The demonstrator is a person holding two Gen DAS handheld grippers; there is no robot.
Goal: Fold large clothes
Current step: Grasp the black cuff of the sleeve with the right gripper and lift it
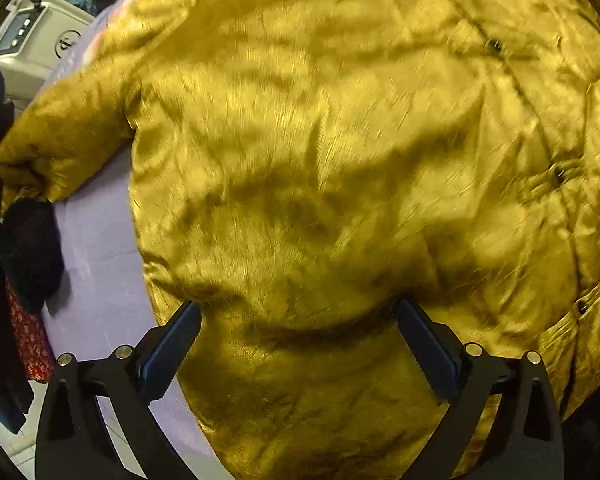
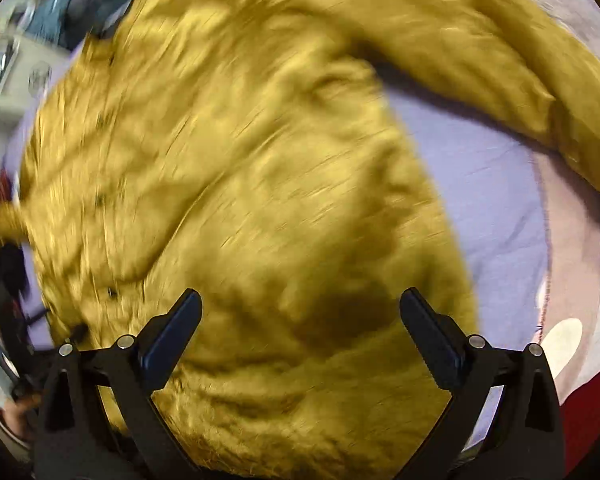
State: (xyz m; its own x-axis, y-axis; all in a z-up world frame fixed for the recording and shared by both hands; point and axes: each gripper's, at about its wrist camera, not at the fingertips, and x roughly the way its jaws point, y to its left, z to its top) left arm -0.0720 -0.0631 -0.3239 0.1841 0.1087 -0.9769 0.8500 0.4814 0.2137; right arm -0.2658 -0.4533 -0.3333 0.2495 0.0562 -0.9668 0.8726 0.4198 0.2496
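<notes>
A large shiny mustard-yellow padded jacket (image 1: pixel 320 160) lies spread on a lilac sheet (image 1: pixel 96 264). Its front shows dark snap buttons (image 1: pixel 558 176) down the right, and one sleeve (image 1: pixel 60 136) reaches out to the left. My left gripper (image 1: pixel 296 324) is open, its jaws wide apart just above the jacket's lower part, holding nothing. In the right wrist view the jacket (image 2: pixel 240 180) fills the frame, blurred, with a sleeve (image 2: pixel 500 64) stretched to the upper right. My right gripper (image 2: pixel 300 312) is open over the jacket's lower part, empty.
A white appliance (image 1: pixel 40 40) with buttons stands at the far left. Dark clothes (image 1: pixel 24 248) and a red patterned fabric (image 1: pixel 32 344) lie at the left edge of the sheet. In the right wrist view bare sheet (image 2: pixel 480 184) shows to the right, with red fabric (image 2: pixel 588 400) at the lower right.
</notes>
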